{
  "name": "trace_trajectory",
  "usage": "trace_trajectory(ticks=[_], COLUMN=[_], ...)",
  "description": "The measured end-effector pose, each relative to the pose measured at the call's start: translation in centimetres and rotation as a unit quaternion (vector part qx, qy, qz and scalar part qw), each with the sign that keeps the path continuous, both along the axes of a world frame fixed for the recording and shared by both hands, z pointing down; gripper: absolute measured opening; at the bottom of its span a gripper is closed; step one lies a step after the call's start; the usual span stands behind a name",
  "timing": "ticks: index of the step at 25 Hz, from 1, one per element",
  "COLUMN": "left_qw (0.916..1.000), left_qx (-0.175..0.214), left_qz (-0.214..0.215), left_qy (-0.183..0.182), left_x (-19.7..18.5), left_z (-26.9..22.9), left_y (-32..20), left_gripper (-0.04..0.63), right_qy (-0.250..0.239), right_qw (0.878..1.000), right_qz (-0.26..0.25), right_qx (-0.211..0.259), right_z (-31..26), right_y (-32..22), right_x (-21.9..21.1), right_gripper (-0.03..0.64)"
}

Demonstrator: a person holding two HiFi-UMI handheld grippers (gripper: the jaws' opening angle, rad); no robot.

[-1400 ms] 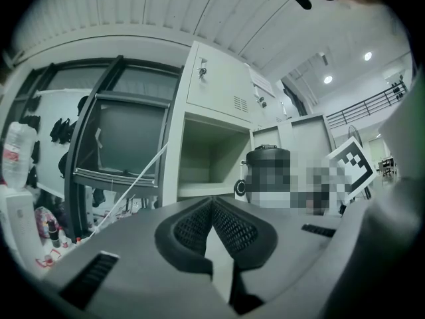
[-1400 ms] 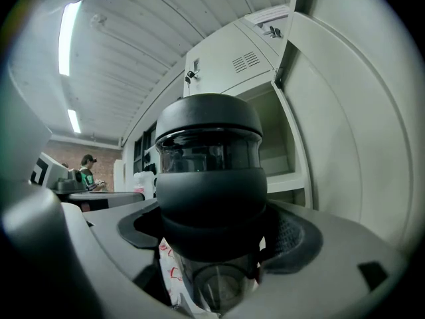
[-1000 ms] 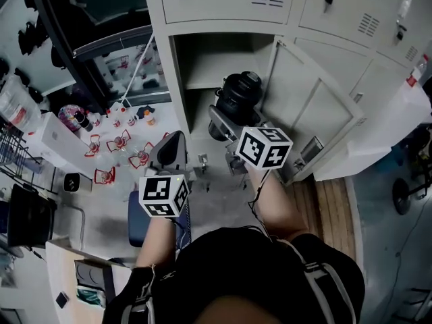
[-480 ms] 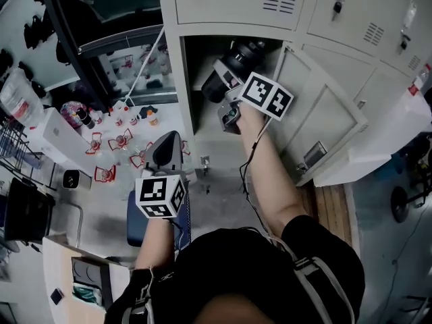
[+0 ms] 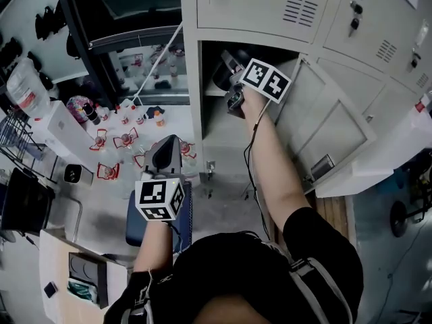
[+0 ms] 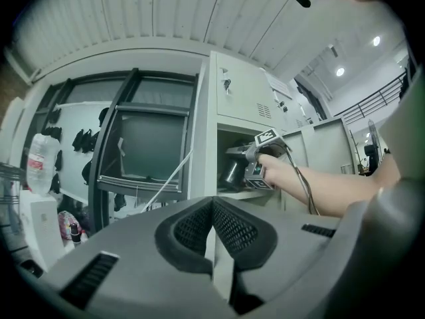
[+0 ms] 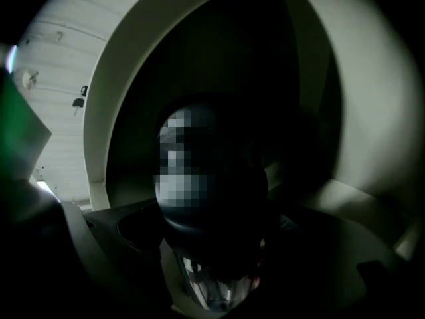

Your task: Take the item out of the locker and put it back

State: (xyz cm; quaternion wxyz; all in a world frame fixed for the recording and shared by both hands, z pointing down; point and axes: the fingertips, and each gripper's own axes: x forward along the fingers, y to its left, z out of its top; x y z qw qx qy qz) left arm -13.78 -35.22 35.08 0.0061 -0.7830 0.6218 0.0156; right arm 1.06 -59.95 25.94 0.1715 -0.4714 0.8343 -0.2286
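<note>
While the person's right arm stretches up and forward, the right claw (image 5: 233, 92) sits inside the open compartment of the pale grey locker (image 5: 191, 79), clamped on the dark item (image 5: 225, 66). The right gripper view shows this item (image 7: 212, 205) filling the space between the jaws: a black, rounded body with a clear part lower down; finer detail is lost in shadow. Seen from the left gripper view, the item (image 6: 232, 171) is at the level of the inner shelf (image 6: 240, 193), just above it; contact with the shelf cannot be confirmed. The locker door (image 5: 331, 120) stands swung open to the right. The left claw (image 5: 165, 157) is held low and well apart from the locker, above a blue seat (image 5: 135, 225); its pads (image 6: 192, 228) are closed together with nothing between them.
</note>
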Motion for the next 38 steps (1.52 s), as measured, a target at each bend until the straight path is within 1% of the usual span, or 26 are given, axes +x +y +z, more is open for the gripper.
trace_trajectory(ticks=[3,6,11,16,23,24,27,30,32,34,35,36,38], left_qw=[1.0,0.9999,0.9999,0.9999,0.9999,1.0,1.0,1.0,1.0,1.0,1.0,1.0,0.9999], left_qx=[-0.004,-0.005,-0.006,-0.009,-0.005,-0.004,-0.004,-0.003,-0.003,-0.002,-0.002,-0.003,-0.004], left_qz=[-0.005,-0.01,-0.015,-0.013,-0.009,-0.008,-0.006,-0.001,0.003,0.006,0.007,0.008,0.012], left_qy=[0.0,0.001,0.004,0.004,0.002,0.002,0.003,0.003,0.002,0.003,0.004,0.004,0.004], left_x=[-0.6,-1.1,-1.7,-1.6,-1.1,-1.0,-0.7,-0.3,0.2,0.5,0.7,0.8,1.2], left_z=[0.3,0.4,0.5,0.8,0.5,0.5,0.5,0.4,0.3,0.3,0.3,0.4,0.5], left_y=[-0.2,-0.4,-0.7,-1.1,-1.0,-1.0,-0.9,-1.0,-1.0,-1.0,-1.0,-1.0,-1.1], left_gripper=[0.012,0.012,0.012,0.012,0.012,0.012,0.012,0.012,0.012,0.012,0.012,0.012,0.012], right_qy=[0.049,0.104,0.195,0.25,0.258,0.26,0.264,0.247,0.232,0.225,0.225,0.227,0.238], right_qw=[0.999,0.994,0.978,0.964,0.962,0.961,0.957,0.958,0.96,0.957,0.954,0.95,0.942], right_qz=[0.016,0.033,0.057,0.066,0.063,0.06,0.065,0.073,0.072,0.069,0.07,0.072,0.078], right_qx=[0.009,0.026,0.053,0.056,0.061,0.068,0.101,0.124,0.142,0.168,0.184,0.2,0.225], right_z=[0.4,0.5,0.6,1.0,1.0,0.9,0.1,-1.2,-1.8,-2.0,-1.9,-1.8,-1.0], right_y=[-1.4,-2.2,-2.8,-3.3,-3.3,-3.1,-2.4,-0.9,1.2,4.0,5.6,7.3,10.4], right_x=[-0.6,-1.3,-2.0,-2.3,-2.6,-2.7,-2.5,-1.8,-1.3,-1.1,-0.9,-0.8,-0.7], right_gripper=[0.446,0.446,0.446,0.448,0.449,0.443,0.468,0.479,0.477,0.438,0.393,0.358,0.32])
